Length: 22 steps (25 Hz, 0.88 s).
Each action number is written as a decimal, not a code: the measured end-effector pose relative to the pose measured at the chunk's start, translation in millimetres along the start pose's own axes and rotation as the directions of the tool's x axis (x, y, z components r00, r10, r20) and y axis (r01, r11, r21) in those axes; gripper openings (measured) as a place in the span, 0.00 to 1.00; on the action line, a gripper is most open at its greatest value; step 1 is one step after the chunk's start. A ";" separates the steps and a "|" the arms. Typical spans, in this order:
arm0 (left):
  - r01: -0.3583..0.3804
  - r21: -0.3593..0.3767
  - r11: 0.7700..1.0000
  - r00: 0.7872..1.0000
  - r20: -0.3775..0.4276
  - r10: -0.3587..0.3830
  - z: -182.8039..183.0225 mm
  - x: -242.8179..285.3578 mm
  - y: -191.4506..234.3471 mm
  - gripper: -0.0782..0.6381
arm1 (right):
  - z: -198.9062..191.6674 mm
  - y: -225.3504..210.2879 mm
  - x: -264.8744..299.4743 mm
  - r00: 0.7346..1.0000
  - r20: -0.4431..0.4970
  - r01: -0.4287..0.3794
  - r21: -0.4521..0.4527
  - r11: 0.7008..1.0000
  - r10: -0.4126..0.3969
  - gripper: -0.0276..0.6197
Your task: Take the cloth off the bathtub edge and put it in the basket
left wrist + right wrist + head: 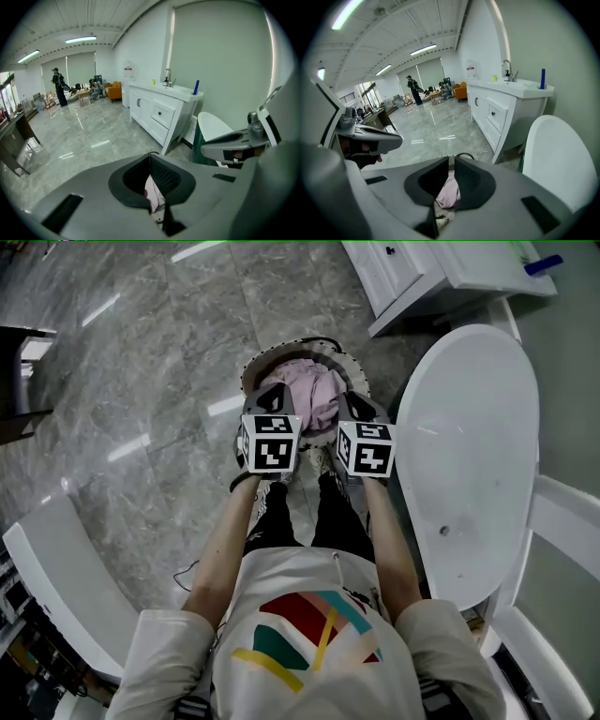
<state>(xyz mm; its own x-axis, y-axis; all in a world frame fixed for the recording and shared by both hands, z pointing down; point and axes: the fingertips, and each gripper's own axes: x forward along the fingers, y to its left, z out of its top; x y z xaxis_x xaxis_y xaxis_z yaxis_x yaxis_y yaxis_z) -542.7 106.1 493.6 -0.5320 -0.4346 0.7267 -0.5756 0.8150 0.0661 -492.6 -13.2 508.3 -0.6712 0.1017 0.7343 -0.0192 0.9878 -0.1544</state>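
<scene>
Cloth (314, 395) bunched inside the basket (253, 367), below both grippers.
The left gripper (150, 157) is held with jaws pressed together, empty; the cloth is crumpled, so no long axis can be told; the right gripper (451, 161) is likewise closed on nothing.

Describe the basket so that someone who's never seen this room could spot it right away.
Start at the long white bathtub on the right, then look to the grey marble floor beside its left rim. The basket stands there, short of the white cabinet: round, and the only thing holding a pink cloth.
</scene>
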 end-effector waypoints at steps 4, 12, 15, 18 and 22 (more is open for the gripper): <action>-0.012 -0.012 1.000 0.993 0.115 0.013 50.2 -25.4 4.1 0.14 | 57.1 0.8 -23.9 0.991 0.132 0.003 -0.013 1.000 -0.002 0.07; -0.043 -0.065 0.997 0.946 0.317 0.062 132.2 -112.3 9.5 0.14 | 152.2 26.6 -109.9 0.931 0.365 0.034 -0.078 0.996 -0.003 0.06; -0.053 -0.079 0.995 0.918 0.388 0.080 150.8 -148.4 7.6 0.14 | 166.2 36.4 -143.7 0.902 0.431 0.033 -0.089 0.995 0.008 0.06; -0.045 -0.088 0.995 0.900 0.429 0.078 158.2 -173.4 -0.6 0.14 | 163.8 45.4 -166.5 0.892 0.450 0.020 -0.103 0.994 0.028 0.06; -0.035 -0.074 0.997 0.895 0.442 0.064 156.9 -185.2 -11.0 0.14 | 157.2 59.1 -182.3 0.894 0.447 0.006 -0.117 0.993 0.047 0.06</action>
<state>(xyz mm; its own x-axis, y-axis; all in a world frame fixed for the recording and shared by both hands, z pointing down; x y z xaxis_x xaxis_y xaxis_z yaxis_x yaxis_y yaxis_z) -535.2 117.5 251.0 -0.7872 -0.5060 0.3524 -0.5091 0.8558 0.0916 -487.8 8.1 261.4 -0.9315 0.0848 0.3537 0.0637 0.9954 -0.0710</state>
